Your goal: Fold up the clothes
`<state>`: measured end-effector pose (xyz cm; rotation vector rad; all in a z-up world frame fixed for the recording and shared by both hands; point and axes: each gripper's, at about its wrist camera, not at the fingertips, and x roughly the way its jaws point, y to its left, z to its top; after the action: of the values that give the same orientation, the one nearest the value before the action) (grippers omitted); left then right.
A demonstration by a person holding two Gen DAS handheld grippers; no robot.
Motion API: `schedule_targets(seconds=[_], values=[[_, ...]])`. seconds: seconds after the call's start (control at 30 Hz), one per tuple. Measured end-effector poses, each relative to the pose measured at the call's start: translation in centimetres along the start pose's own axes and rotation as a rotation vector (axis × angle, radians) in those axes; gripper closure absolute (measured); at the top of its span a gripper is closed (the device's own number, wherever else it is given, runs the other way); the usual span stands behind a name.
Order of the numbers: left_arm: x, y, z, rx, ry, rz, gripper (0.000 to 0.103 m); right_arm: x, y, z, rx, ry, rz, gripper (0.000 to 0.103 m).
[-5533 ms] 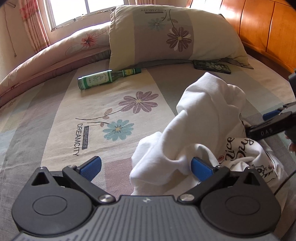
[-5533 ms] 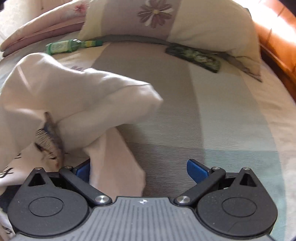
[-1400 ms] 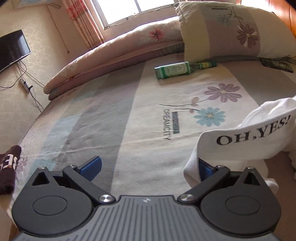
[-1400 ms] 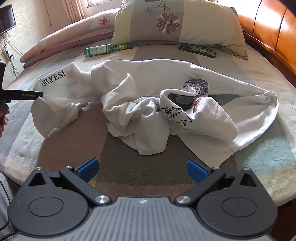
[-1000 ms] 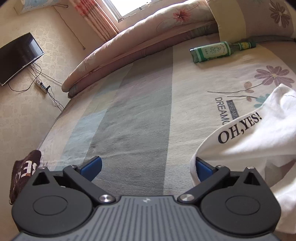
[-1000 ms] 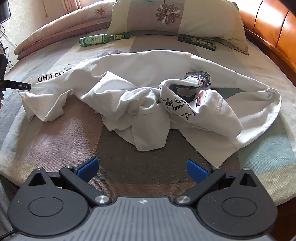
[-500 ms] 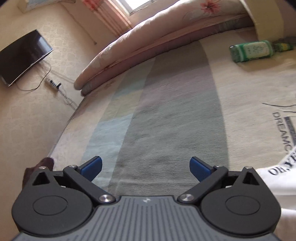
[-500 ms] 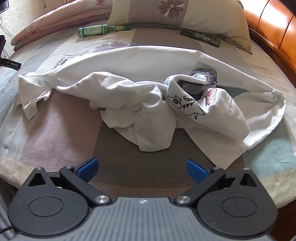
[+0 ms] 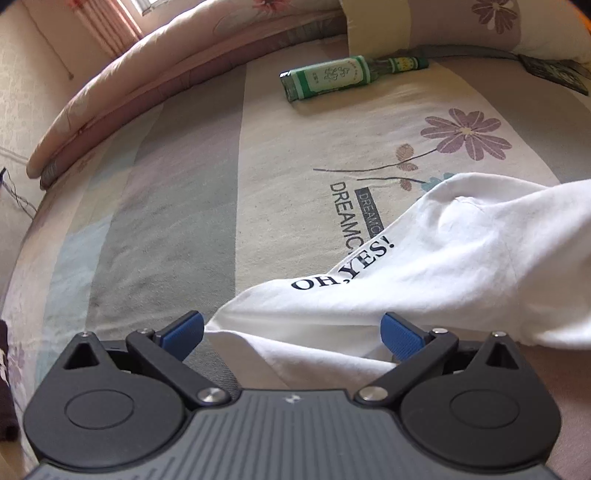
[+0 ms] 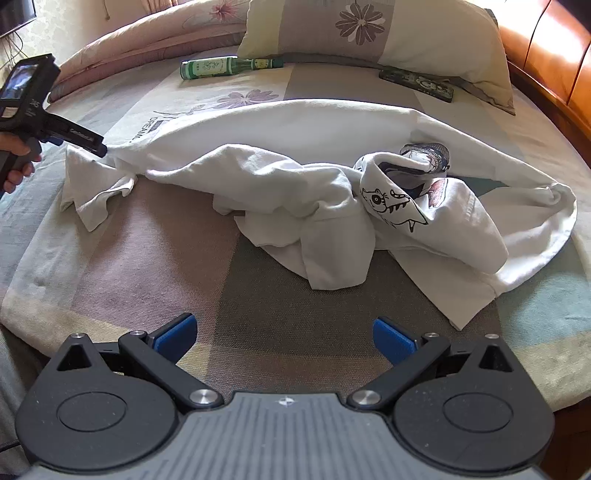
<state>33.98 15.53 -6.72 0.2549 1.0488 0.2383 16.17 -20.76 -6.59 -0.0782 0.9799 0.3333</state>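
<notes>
A white shirt (image 10: 295,173) is spread in a rumpled heap across the bed (image 10: 155,266), its cat print turned up near the middle. The left gripper (image 9: 291,332) is held with its fingers wide apart over the shirt's printed corner, gripping nothing. The right gripper (image 10: 282,336) is likewise spread open, empty, near the bed's front edge. A green bottle (image 10: 225,67) is seen lying beside the pillow (image 10: 376,33).

A home bedroom: a bed (image 10: 155,266) under a striped, flower-printed sheet, a matching pillow (image 10: 388,33) against a wooden headboard (image 10: 546,48), a rolled quilt (image 9: 155,85) (pink-toned), and what looks like a curtain (image 9: 110,26) at the window corner.
</notes>
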Motion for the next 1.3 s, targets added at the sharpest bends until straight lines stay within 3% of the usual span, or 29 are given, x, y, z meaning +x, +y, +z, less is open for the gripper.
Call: schedule_targets(seconds=[0.3, 0.43, 0.6, 0.83, 1.0, 1.13, 1.17, 1.23, 1.27, 1.3], values=[[-0.9, 2.4, -4.0, 0.045, 0.096, 0.06, 0.001, -0.5, -0.6, -0.8, 0.023, -0.007, 0.019, 0.0], [-1.0, 5.2, -5.4, 0.031, 0.138, 0.131, 0.001, -0.6, -0.1, -0.9, 0.007, -0.009, 0.039, 0.0], [0.1, 8.9, -6.4, 0.05, 0.184, 0.288, 0.001, -0.8, 0.0, -1.0, 0.006, -0.011, 0.037, 0.0], [1.2, 11.9, -5.7, 0.017, 0.19, 0.31, 0.0, -0.7, -0.1, -0.8, 0.013, -0.007, 0.014, 0.0], [1.8, 12.4, -4.3, 0.055, 0.146, 0.351, 0.0, -0.5, 0.6, -0.6, -0.011, 0.002, 0.002, 0.0], [2.2, 13.8, -2.1, 0.027, 0.103, 0.413, 0.0, -0.4, 0.9, -0.6, -0.022, 0.01, -0.012, 0.0], [2.4, 14.0, -1.6, 0.033, 0.095, 0.453, 0.0, -0.4, 0.9, -0.6, -0.022, 0.011, -0.015, 0.0], [3.1, 14.0, -0.9, 0.103, 0.081, 0.606, 0.001, -0.5, 0.9, -0.6, -0.022, 0.011, -0.019, 0.0], [3.4, 14.2, -0.8, 0.133, 0.086, 0.645, 0.001, -0.6, 1.0, -0.7, -0.022, 0.011, -0.022, 0.0], [3.5, 14.6, -0.7, 0.126, 0.096, 0.633, 0.001, -0.6, 1.0, -0.7, -0.022, 0.011, -0.024, 0.0]])
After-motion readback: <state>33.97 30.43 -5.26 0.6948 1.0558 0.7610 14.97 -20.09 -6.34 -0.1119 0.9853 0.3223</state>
